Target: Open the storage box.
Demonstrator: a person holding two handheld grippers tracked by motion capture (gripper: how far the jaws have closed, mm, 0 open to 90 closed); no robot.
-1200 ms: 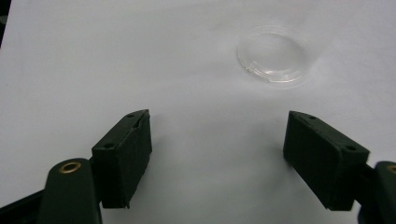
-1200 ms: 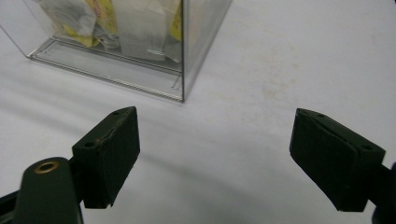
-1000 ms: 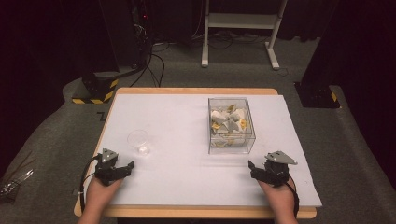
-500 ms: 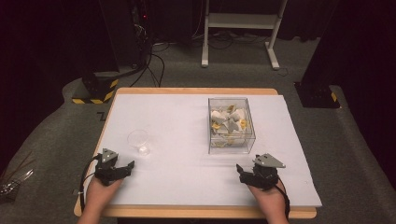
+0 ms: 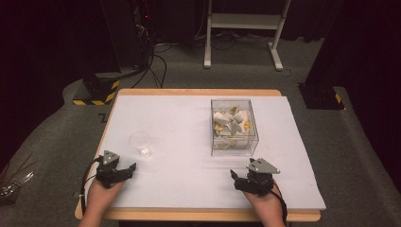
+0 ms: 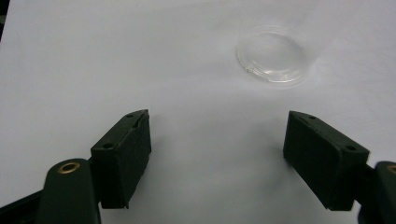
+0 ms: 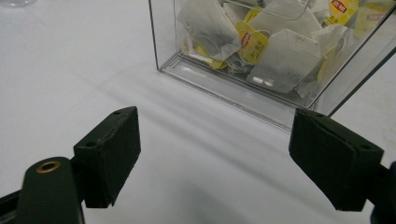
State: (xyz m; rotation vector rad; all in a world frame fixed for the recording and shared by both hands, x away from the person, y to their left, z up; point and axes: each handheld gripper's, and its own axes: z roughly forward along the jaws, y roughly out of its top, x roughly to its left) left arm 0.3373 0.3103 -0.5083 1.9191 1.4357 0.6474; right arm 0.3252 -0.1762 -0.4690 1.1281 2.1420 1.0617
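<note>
- The clear box [image 5: 233,127] stands on the white surface [image 5: 179,142] toward its far right, and it is packed with tea bags [image 7: 285,58]: paper sachets with strings and yellow tags.
- The right gripper [image 5: 248,178] sits just in front of the box's near wall, jaws spread wide with nothing between them; the right gripper view looks straight at the box's lower corner.
- The left gripper [image 5: 124,169] rests at the near left, jaws likewise wide apart and empty, close to a small clear cup [image 5: 140,144] that stands upright just beyond it.
- A tea bag will likely be very light, soft and crushable; the paper could tear if pinched hard or dragged against its neighbours.
- Probably the best hold is a bag's upper edge or its yellow tag [image 7: 252,39] (the tag is stiffer and gives flat faces for the pads). The strings look tangled together, so lifting one bag may drag others along.
- The box walls are rigid, smooth and see-through, so they are easy to misjudge; entry should be from the top, though whether a lid covers it I cannot tell.
- The cup looks thin, light and slippery, and is likely to skid or tip if nudged. Its rim is the natural place to grip it, with gentle pressure.
</note>
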